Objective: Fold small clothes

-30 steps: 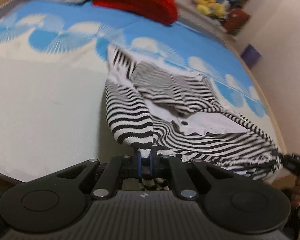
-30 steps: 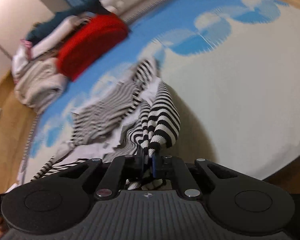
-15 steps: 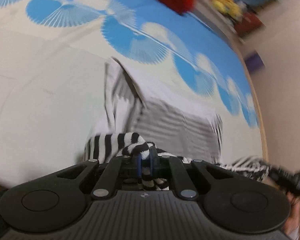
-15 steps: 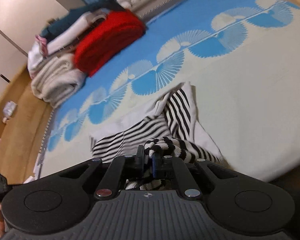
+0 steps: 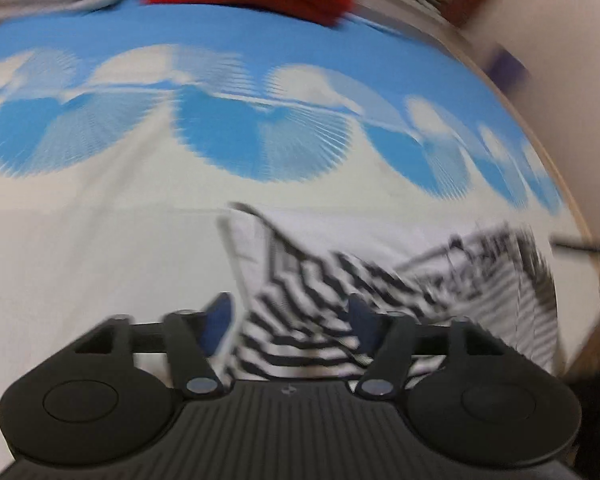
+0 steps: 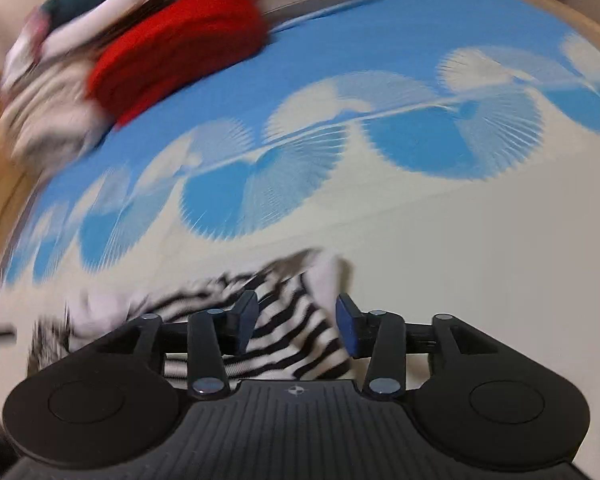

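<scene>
No writing is readable. The left gripper (image 5: 291, 322) and right gripper (image 6: 296, 326) have just been opening and stand wide, no longer pinching the striped garment (image 5: 320, 320), which now lies folded over on the blue-and-white mat (image 5: 100, 248), fabric loose between the jaws.

A bed (image 5: 100, 240) fills both views, its cover cream in the lower half and blue with pale fan shapes in the upper half. A striped garment (image 5: 308, 320) lies on the cream part at lower centre. A red fold (image 6: 176, 52) sits on the blue at upper left in the right view, beside a blurred pale pile (image 6: 48, 108).
</scene>
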Demonstrator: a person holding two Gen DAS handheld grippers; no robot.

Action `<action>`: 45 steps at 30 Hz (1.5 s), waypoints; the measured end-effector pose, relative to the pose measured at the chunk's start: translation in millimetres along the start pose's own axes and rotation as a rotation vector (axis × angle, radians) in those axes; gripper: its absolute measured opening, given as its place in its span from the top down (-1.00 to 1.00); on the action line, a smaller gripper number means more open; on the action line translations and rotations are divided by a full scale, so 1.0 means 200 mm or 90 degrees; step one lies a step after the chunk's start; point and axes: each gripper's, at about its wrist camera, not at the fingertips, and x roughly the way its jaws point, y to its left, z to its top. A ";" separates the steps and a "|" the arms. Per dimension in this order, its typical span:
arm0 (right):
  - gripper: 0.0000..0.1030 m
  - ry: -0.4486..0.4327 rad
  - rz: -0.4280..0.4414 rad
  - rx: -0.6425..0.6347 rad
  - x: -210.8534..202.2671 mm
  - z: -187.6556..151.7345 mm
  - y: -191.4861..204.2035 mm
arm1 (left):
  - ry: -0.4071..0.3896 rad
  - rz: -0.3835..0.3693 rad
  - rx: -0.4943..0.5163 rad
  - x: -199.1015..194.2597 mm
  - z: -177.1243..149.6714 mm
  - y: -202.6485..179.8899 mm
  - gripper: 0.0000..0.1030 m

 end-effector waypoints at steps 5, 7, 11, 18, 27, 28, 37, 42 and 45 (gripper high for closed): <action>-0.29 0.011 -0.036 -0.109 0.12 -0.06 0.12 | 0.029 0.043 0.034 0.16 -0.05 -0.04 -0.45; -0.29 -0.004 -0.059 -0.153 0.16 -0.06 0.17 | 0.008 0.053 0.066 0.19 -0.04 -0.07 -0.45; -0.19 -0.017 -0.075 -0.193 0.23 -0.03 0.21 | -0.013 0.059 0.090 0.27 0.00 -0.10 0.55; 0.71 -0.107 -0.045 -0.144 0.21 0.14 0.22 | -0.192 0.078 0.010 0.15 0.18 -0.04 0.97; 0.70 -0.029 -0.151 -0.176 0.61 0.20 0.26 | -0.014 0.231 0.054 0.67 0.23 -0.06 0.95; 0.70 0.006 -0.164 -0.183 0.68 0.19 0.25 | -0.009 0.240 0.064 0.70 0.22 -0.07 0.95; 0.75 -0.105 -0.196 -0.151 0.63 0.29 0.28 | -0.103 0.221 -0.007 0.64 0.40 -0.05 0.96; 0.59 0.031 -0.209 -0.225 0.79 0.16 0.29 | 0.015 0.272 0.028 0.75 0.40 -0.08 0.71; 0.40 0.011 -0.190 -0.168 0.64 0.21 0.28 | -0.005 0.231 0.007 0.58 0.41 -0.09 0.10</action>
